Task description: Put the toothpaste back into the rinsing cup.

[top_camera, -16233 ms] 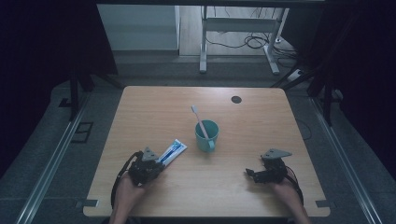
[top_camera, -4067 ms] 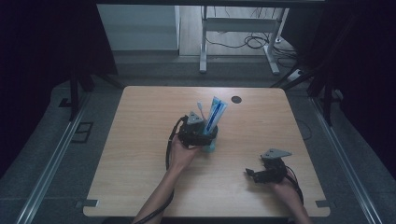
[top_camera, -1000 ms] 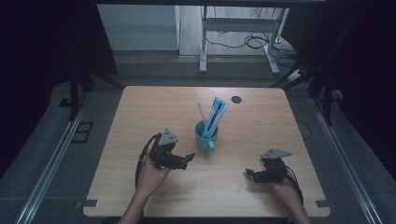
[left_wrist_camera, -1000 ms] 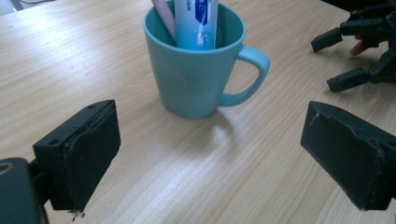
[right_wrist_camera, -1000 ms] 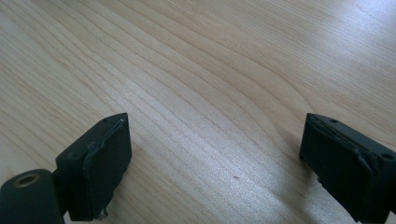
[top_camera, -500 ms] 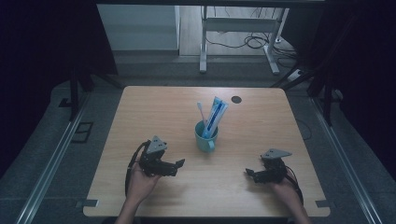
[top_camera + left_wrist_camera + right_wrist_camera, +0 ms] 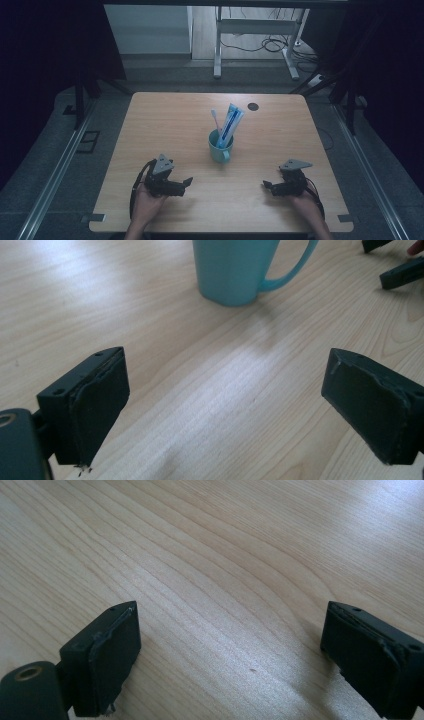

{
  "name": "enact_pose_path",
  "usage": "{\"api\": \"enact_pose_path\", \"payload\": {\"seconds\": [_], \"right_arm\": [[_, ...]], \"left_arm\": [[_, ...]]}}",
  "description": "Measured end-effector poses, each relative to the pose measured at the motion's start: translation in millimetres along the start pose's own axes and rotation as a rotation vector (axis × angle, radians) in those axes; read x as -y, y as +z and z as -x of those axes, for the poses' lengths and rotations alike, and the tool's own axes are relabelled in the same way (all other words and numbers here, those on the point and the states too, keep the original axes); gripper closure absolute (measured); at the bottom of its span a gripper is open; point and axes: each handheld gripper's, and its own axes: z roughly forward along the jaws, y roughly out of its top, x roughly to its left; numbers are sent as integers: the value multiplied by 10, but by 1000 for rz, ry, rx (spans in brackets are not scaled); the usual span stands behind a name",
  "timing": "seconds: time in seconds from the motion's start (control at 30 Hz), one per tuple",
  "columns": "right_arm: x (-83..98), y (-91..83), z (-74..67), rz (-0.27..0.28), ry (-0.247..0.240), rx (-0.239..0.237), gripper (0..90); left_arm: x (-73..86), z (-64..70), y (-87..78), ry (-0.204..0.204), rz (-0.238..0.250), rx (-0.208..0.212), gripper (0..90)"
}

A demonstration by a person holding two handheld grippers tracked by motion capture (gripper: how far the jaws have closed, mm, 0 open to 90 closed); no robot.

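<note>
Near edge, left: the left gripper (image 7: 187, 182), a black two-jaw tool with a grey three-cornered plate on top, lies low over the light wooden table (image 7: 165, 120), held in a person's left hand (image 7: 145, 205); its jaws stand wide apart with only bare wood between them.
Near edge, right: the right gripper (image 7: 266, 185), black and of the same build, is held in the right hand (image 7: 306, 202) close to the near right corner; its jaws are likewise spread wide, nothing between them, and they point toward the table's middle.
Middle of the table: a teal plastic mug with a handle (image 7: 220, 146) stands upright, well apart from both grippers and roughly midway between them, a little farther back; in the left gripper view the teal plastic mug (image 7: 235, 270) sits beyond the open jaws, handle turned to that view's right.
Inside the mug: a blue-and-white toothpaste tube (image 7: 231, 122) stands on end, leaning toward the far edge; just beside it a white toothbrush (image 7: 216, 120) leans slightly to the left.
Far edge: a small dark round disc (image 7: 253, 106) sits in the tabletop, right of centre.
</note>
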Motion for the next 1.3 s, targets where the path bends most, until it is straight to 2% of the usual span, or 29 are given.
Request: {"api": "enact_pose_path", "payload": {"seconds": [0.2,0.73,0.87,1.0,1.1,1.3], "right_arm": [[0,1,-1,0,2,2,92],[-2,3,-6,1,6,5,91],[-3,3,-6,1,6,5,91],[-2,4,-7,1,6,5,91],[-2,3,-7,1,6,5,91],[-2,3,-6,1,6,5,91]], "left_arm": [[94,19,71,-6,-15,-9,56],[263,88,323,17,-99,-21,54],[298,105,394,27,-127,-26,54],[290,127,437,52,-177,-43,54],[289,97,448,11,-186,-27,51],[290,101,448,13,-188,-31,48]]}}
